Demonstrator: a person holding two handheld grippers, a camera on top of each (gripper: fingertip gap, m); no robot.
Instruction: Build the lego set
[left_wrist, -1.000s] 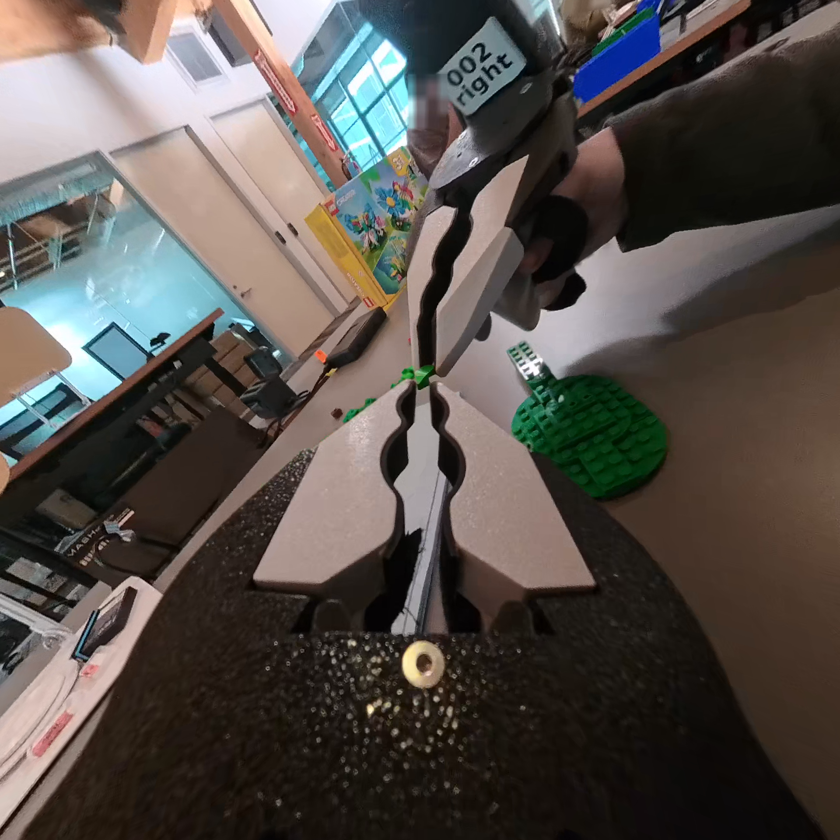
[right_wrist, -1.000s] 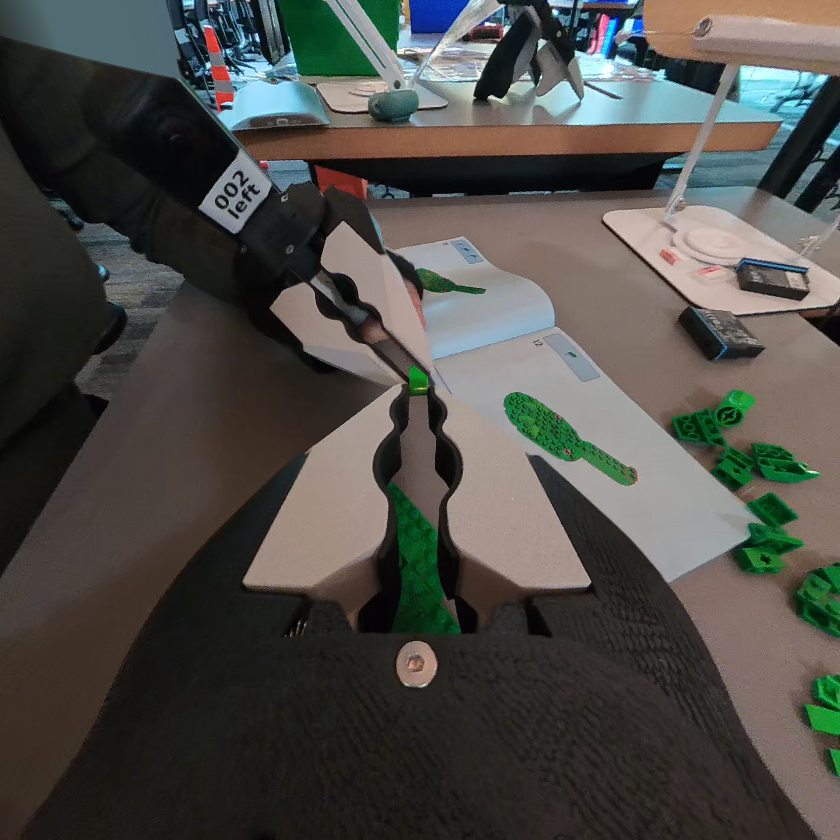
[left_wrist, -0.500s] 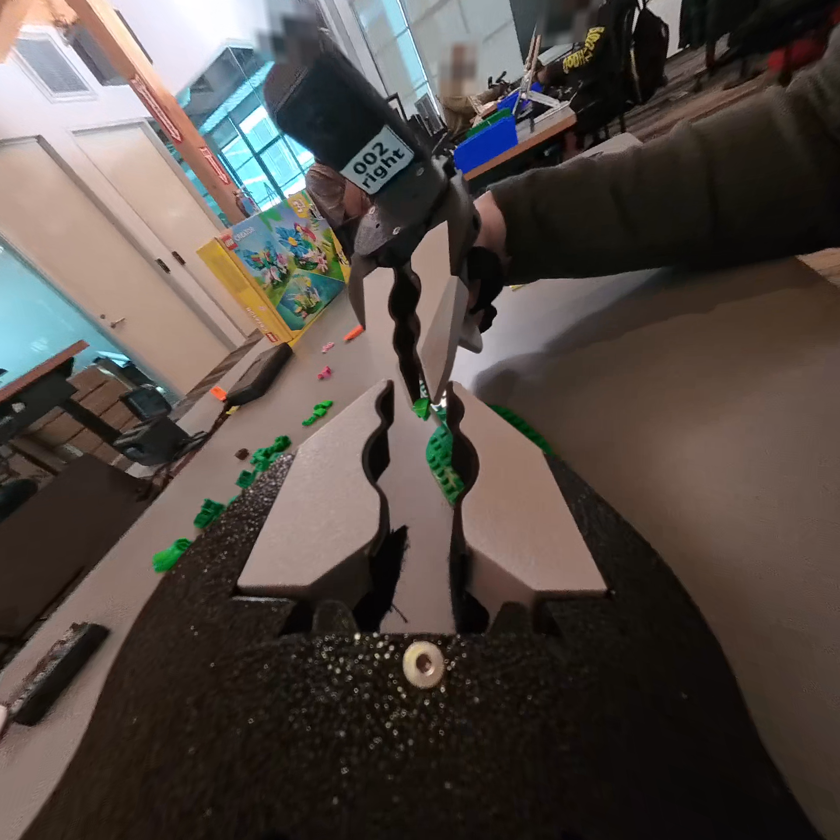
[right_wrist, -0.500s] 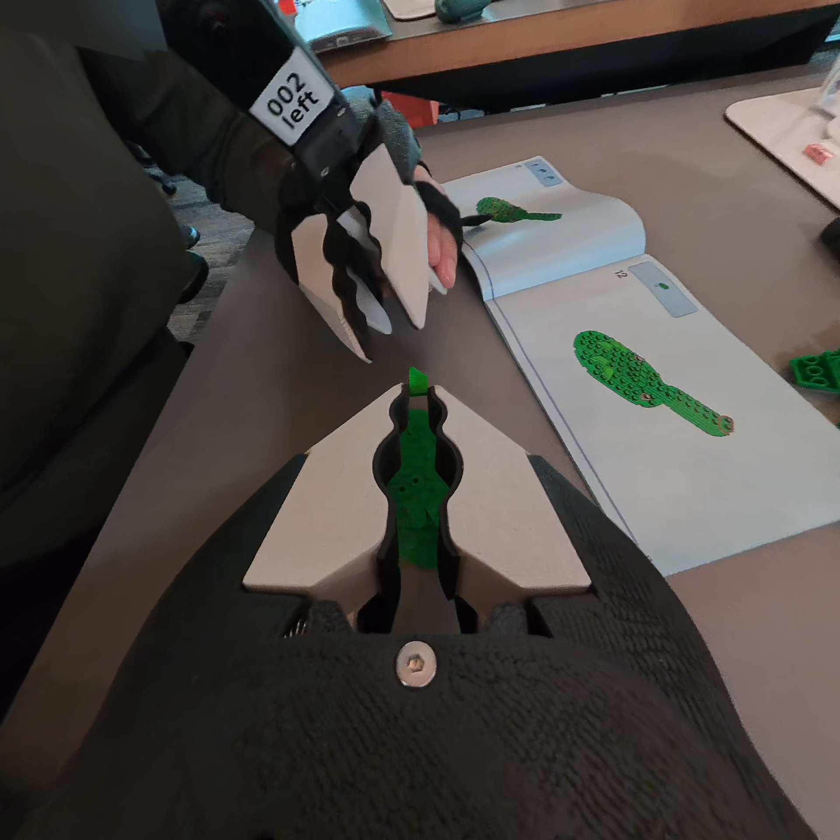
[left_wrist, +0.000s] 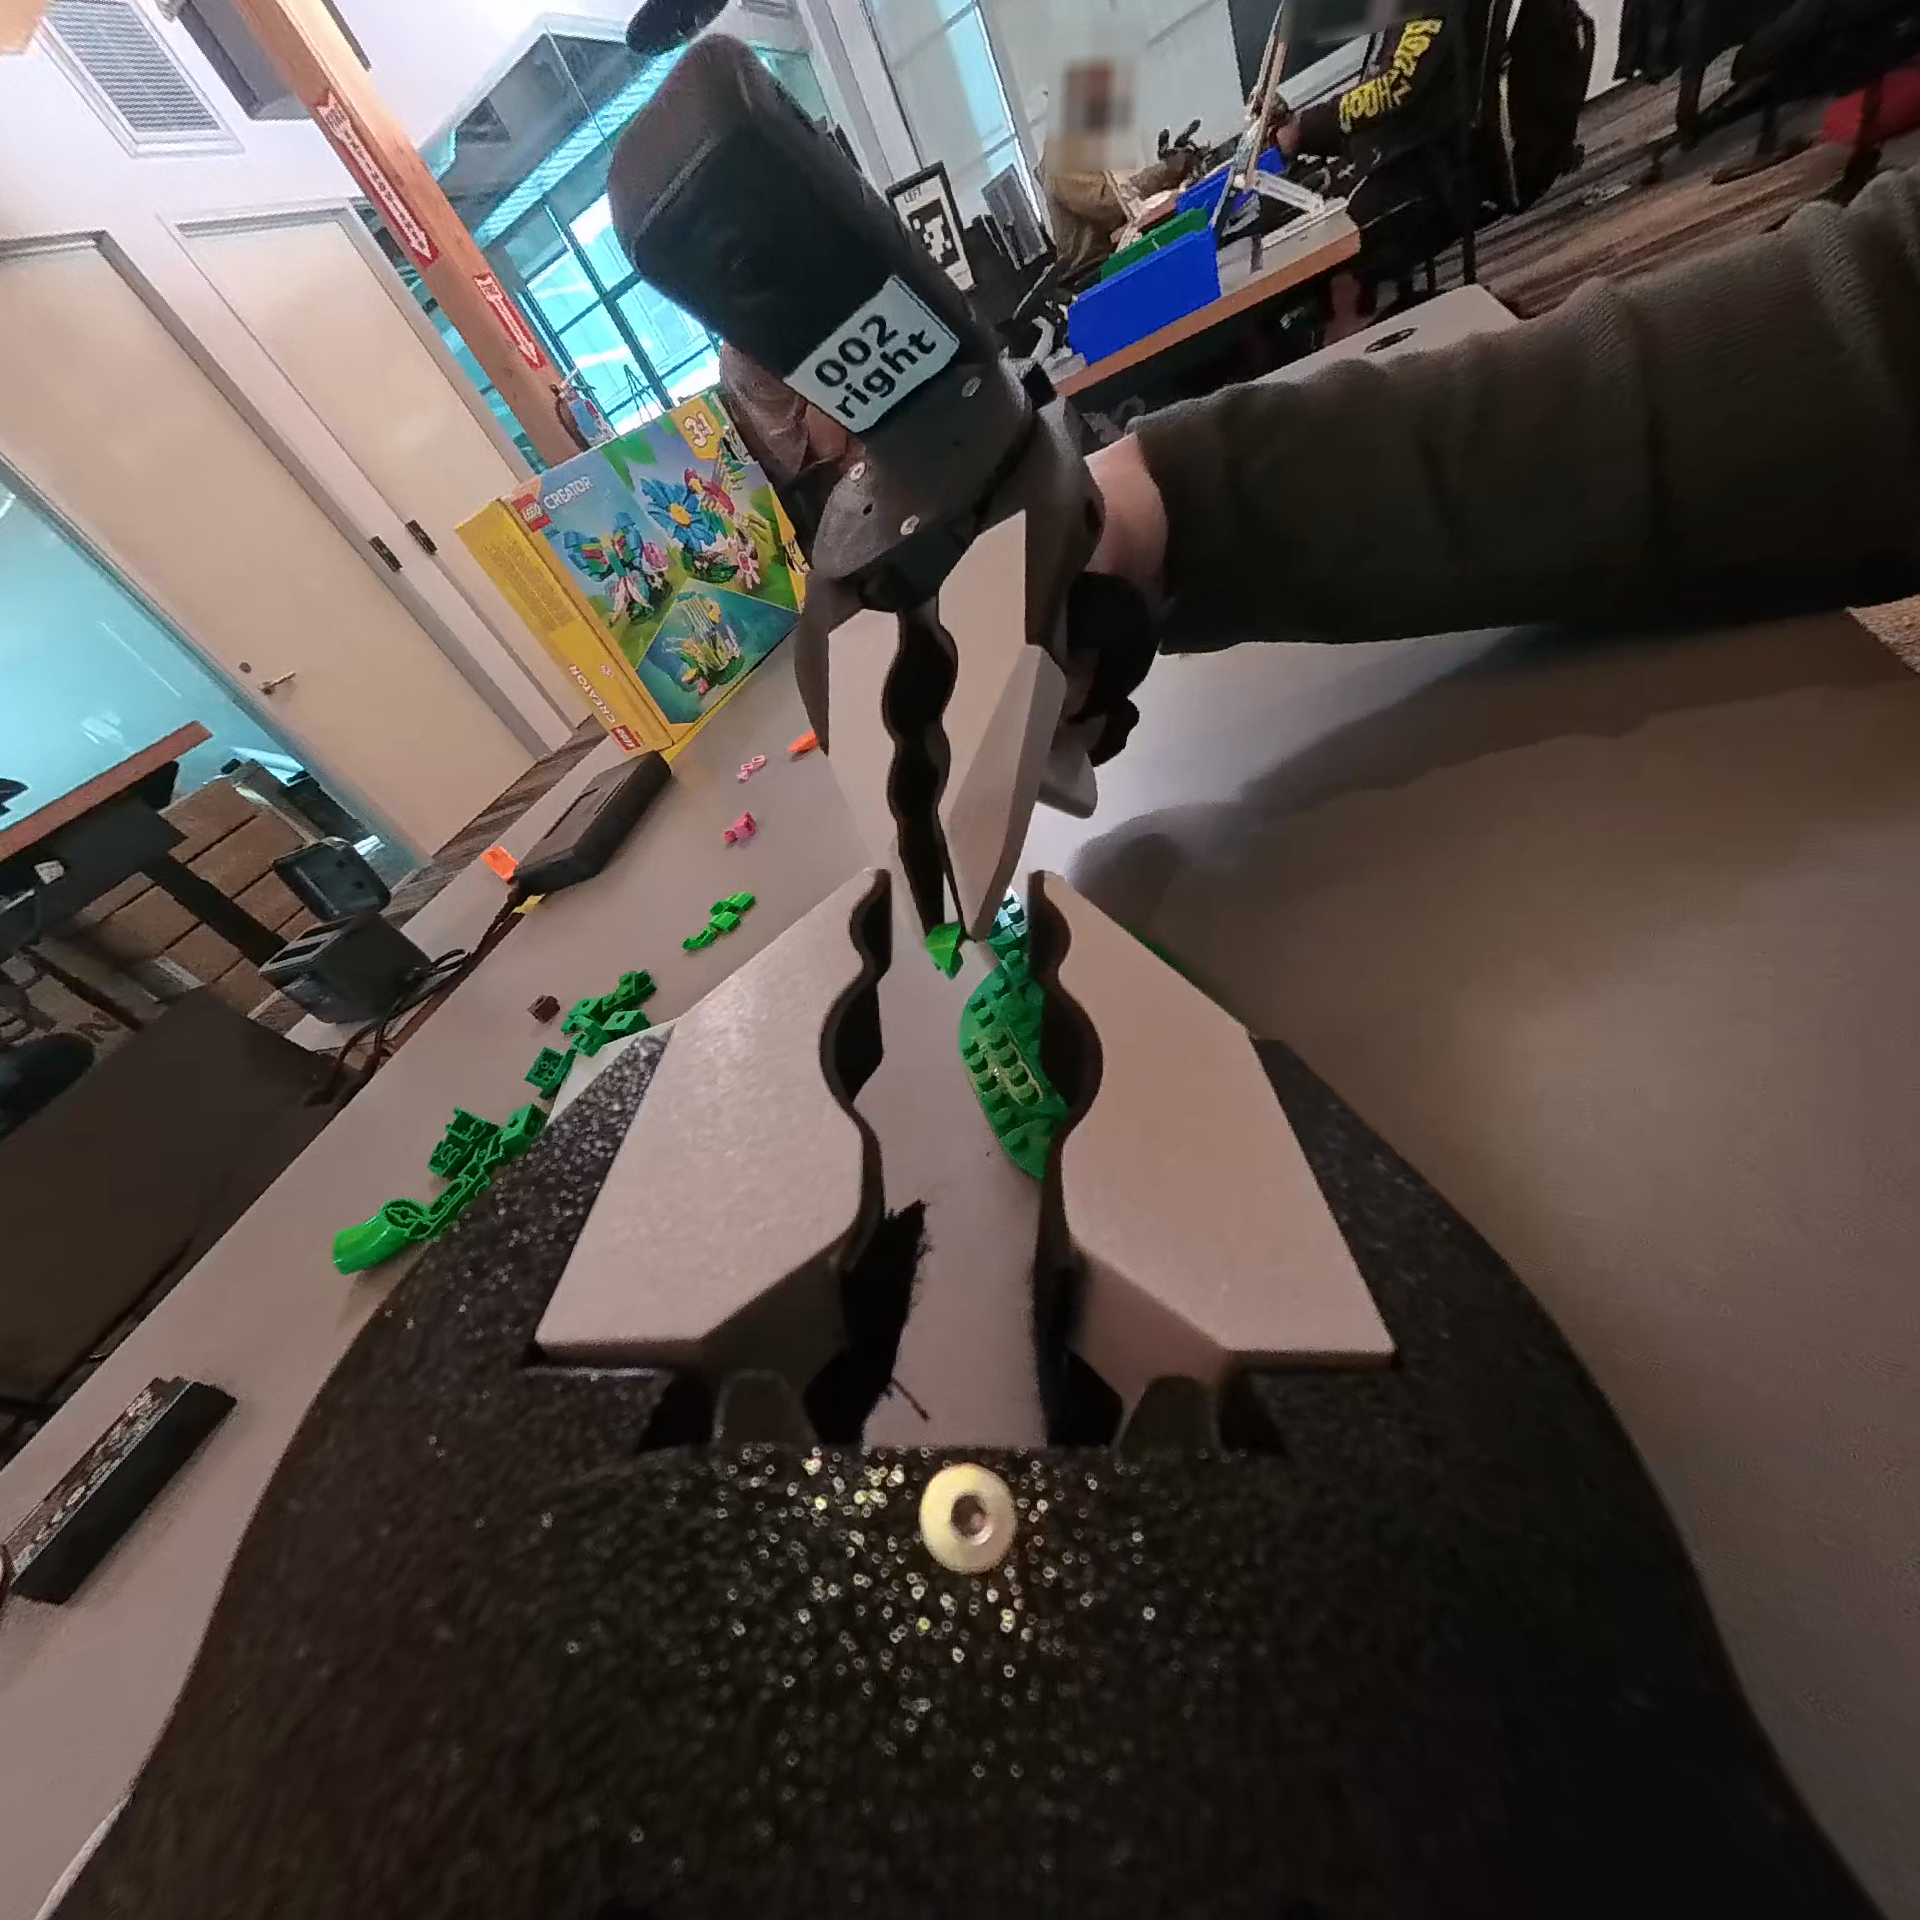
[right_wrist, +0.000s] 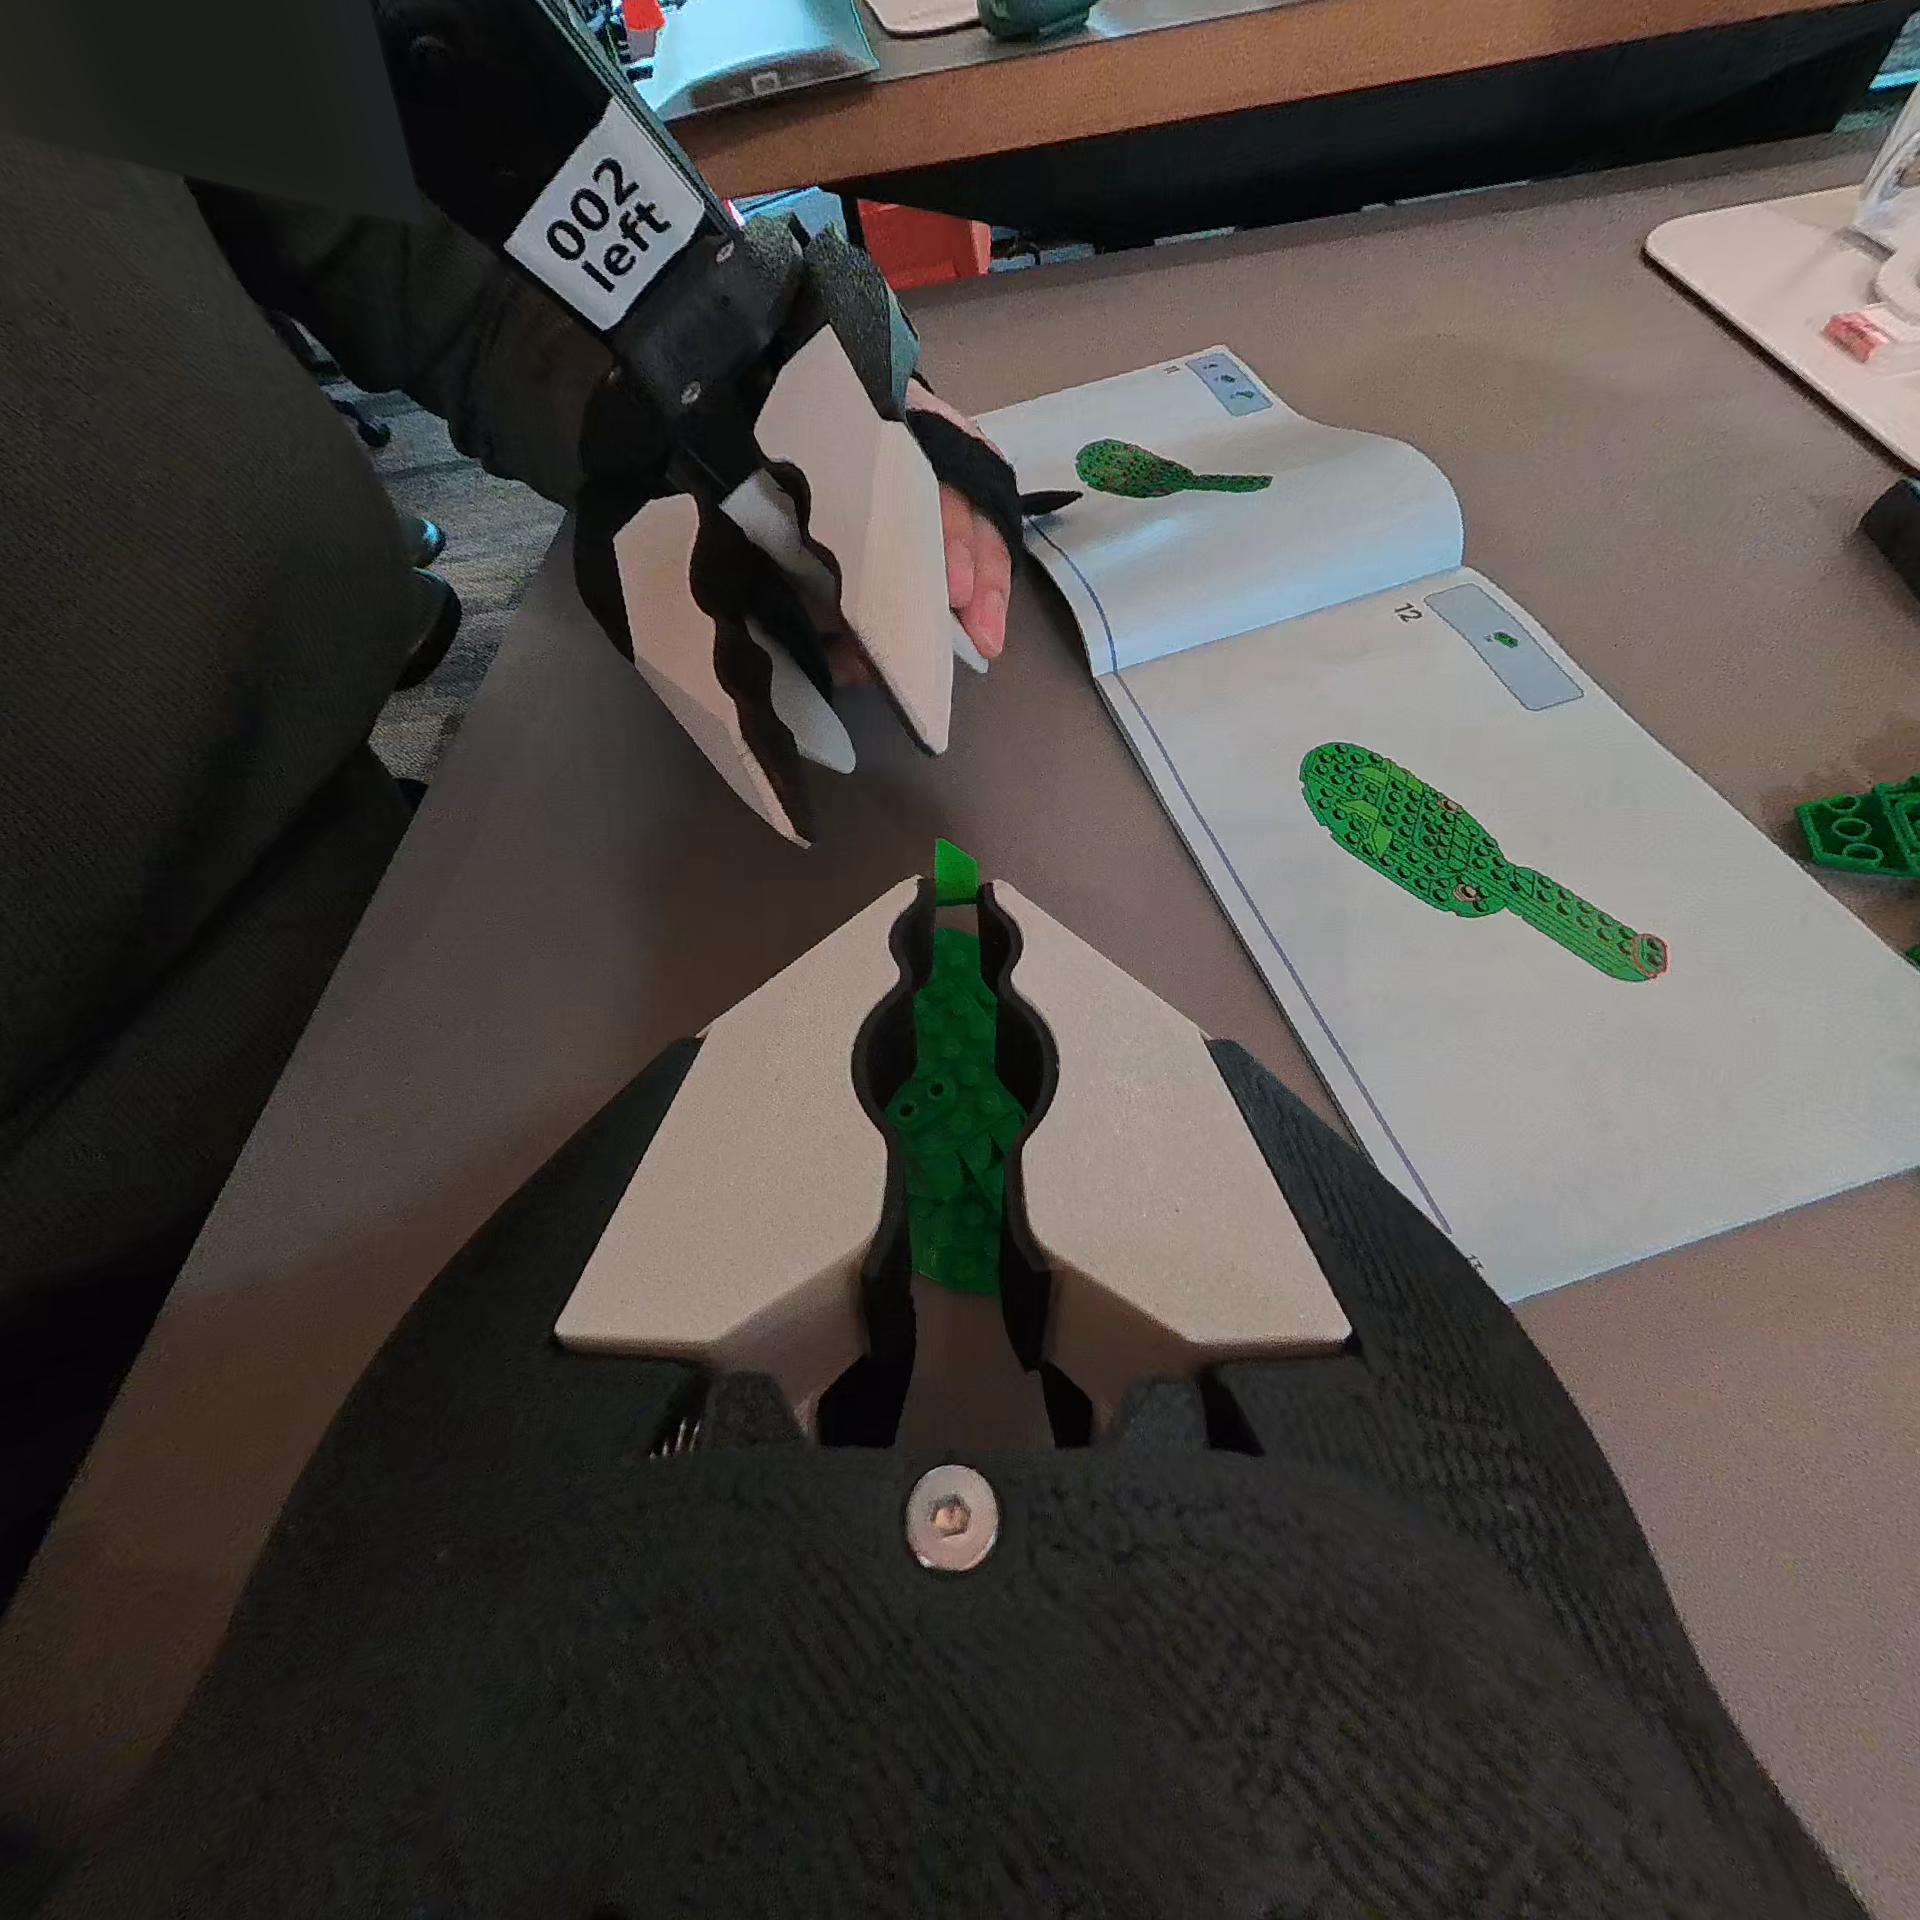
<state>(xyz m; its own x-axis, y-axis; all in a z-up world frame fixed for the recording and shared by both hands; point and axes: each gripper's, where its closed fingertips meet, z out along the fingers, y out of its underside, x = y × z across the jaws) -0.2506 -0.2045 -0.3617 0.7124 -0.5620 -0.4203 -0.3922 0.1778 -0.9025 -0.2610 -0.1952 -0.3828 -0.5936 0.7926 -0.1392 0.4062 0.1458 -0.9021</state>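
Brown tabletop (right_wrist: 540, 935) carried the green plate (right_wrist: 951, 1122), its long axis running away under the right gripper (right_wrist: 954, 883), which pinched a small green piece (right_wrist: 954, 864) above it; the left gripper (right_wrist: 821, 769) hung parted, empty, just beyond.

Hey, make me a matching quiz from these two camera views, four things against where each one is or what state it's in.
Things:
1. small bright green lego piece
2. left gripper
3. open white instruction booklet
4. yellow lego set box

Places or states:
A. standing upright at the far end of the table
B. pinched at the tips of the right gripper
C. lying flat, showing a green build
D. open and holding nothing

Pairs: 1-B, 2-D, 3-C, 4-A
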